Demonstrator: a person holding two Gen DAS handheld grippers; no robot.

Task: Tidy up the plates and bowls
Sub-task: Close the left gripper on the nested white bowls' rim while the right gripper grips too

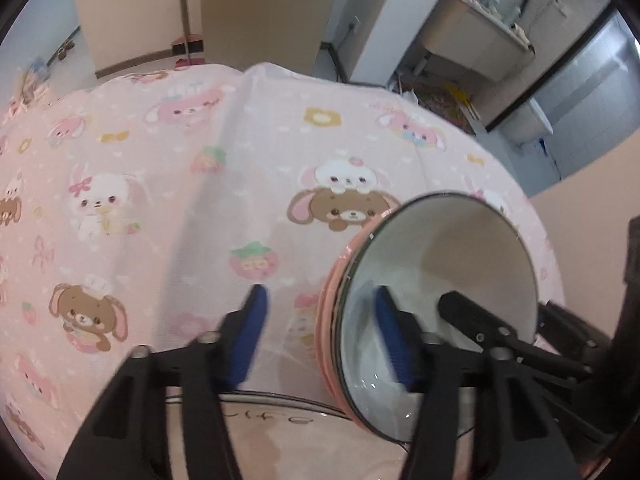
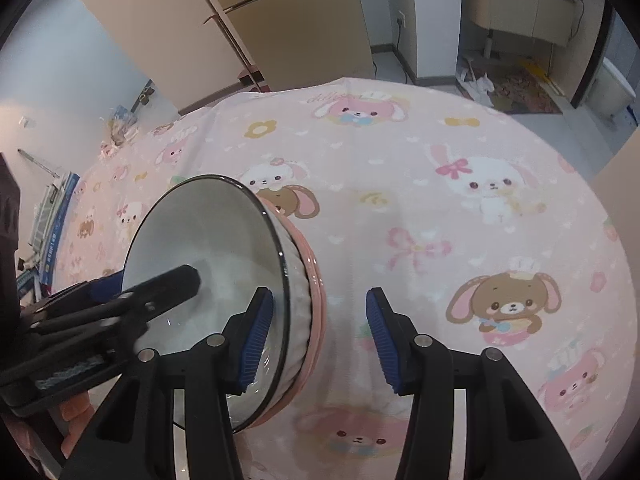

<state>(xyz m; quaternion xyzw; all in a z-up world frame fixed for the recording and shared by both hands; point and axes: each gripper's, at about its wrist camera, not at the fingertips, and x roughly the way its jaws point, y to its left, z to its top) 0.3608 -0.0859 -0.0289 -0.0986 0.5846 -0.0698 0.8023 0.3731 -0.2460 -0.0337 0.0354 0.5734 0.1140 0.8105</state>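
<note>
The left gripper [image 1: 318,334] has its fingers spread wide, straddling the rim of a tilted white bowl [image 1: 460,264] nested in pink bowls [image 1: 330,320]. The right gripper [image 2: 320,338], fingers equally parted, straddles the same stack's opposite rim. Both point forward over the near edge of the pink cartoon tablecloth [image 2: 420,200]. A pink plate [image 1: 280,440] lies beneath the left gripper.

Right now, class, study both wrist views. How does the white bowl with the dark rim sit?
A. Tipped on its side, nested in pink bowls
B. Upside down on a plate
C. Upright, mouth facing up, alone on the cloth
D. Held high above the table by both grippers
A: the white bowl shows its open mouth sideways to the cameras, and pink bowl rims stack behind it on the pink cartoon tablecloth.
</note>
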